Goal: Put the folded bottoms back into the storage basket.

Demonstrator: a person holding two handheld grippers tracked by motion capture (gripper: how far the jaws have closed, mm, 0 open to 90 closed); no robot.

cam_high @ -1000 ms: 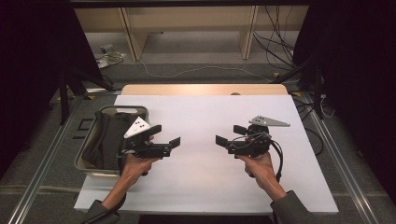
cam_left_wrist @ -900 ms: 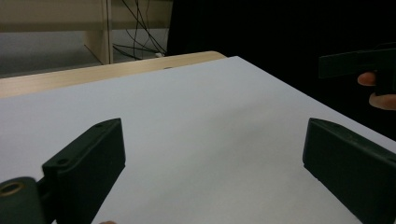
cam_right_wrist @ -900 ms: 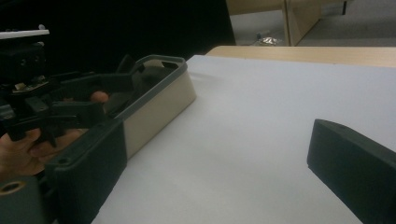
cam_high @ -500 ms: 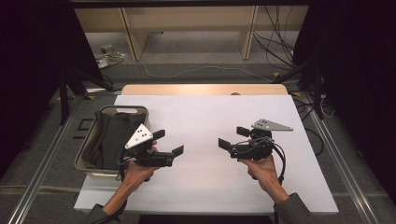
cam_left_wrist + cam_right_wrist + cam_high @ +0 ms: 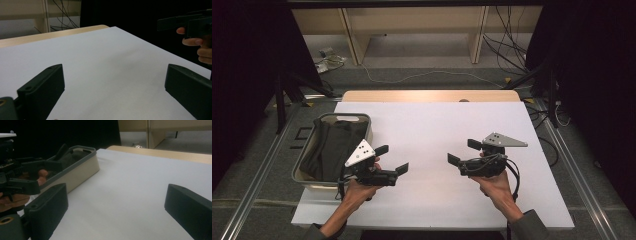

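Observation:
Both grippers hover over the white table [image 5: 432, 125], facing each other across a bare gap. My left gripper [image 5: 392, 159] is open and empty, just right of a beige tub [image 5: 343, 116]; its own view shows wide-set jaws [image 5: 113, 82] over bare white surface. My right gripper [image 5: 463, 152] is open and empty too, with its jaws [image 5: 115, 205] pointing toward the tub [image 5: 75, 172]. A dark cloth [image 5: 332, 150] lies bunched inside the tub and rises above the rim [image 5: 72, 155]. Each gripper view catches the other gripper: the right one [image 5: 190, 22], the left one [image 5: 22, 177].
The tub sits at the table's left edge, partly overhanging it. A wooden strip [image 5: 427, 96] runs along the far edge. Beyond it lie a floor with cables [image 5: 412, 75] and shelf legs. Metal rails [image 5: 257, 200] flank the table.
Both grippers have drifted a little toward the near edge of the table. Both stay open, and the tub and cloth have not moved.

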